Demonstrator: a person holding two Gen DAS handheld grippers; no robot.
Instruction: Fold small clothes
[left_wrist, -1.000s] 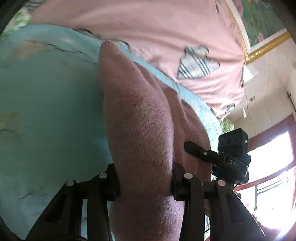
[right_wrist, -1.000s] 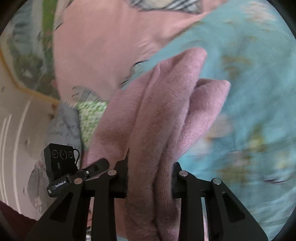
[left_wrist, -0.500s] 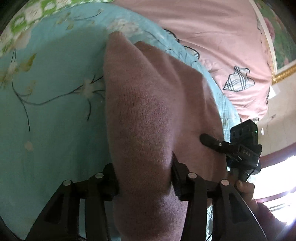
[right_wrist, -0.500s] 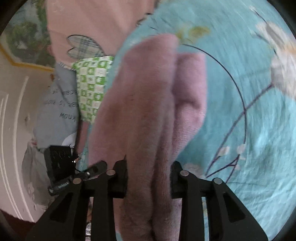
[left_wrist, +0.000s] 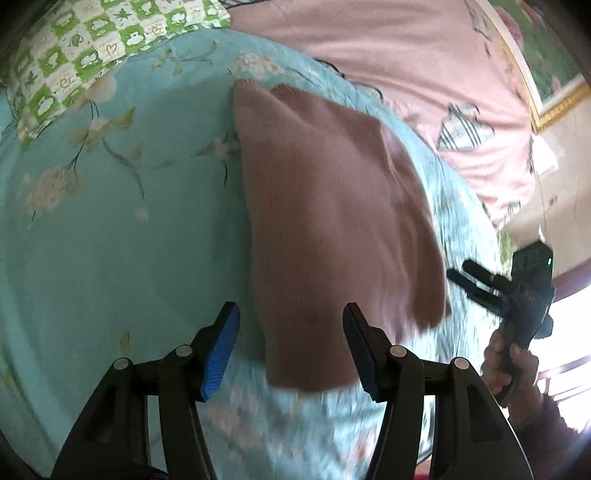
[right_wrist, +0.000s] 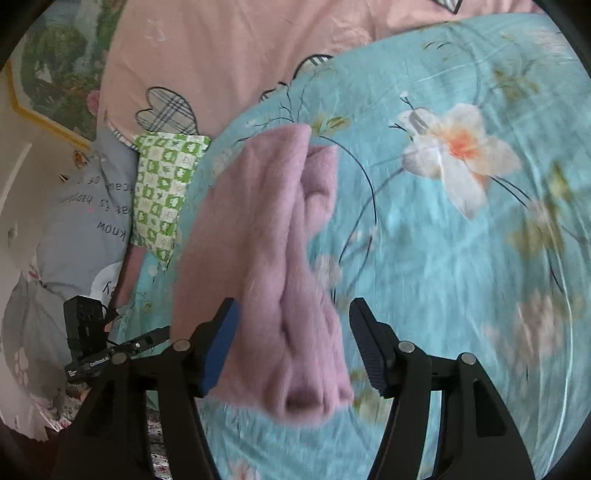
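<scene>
Left gripper (left_wrist: 291, 347) and right gripper (right_wrist: 293, 343) spread wide, pink knit (left_wrist: 332, 221) unheld

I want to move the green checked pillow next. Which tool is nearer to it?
Left, as far as I can judge. The left tool is open over the pink knit garment's left end, the green checked pillow beyond. The right tool is open at the opposite end.

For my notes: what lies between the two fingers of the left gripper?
In the left wrist view, the near end of the pink knitted garment lies between the open fingers of the left gripper, on the blue floral bedspread.
</scene>
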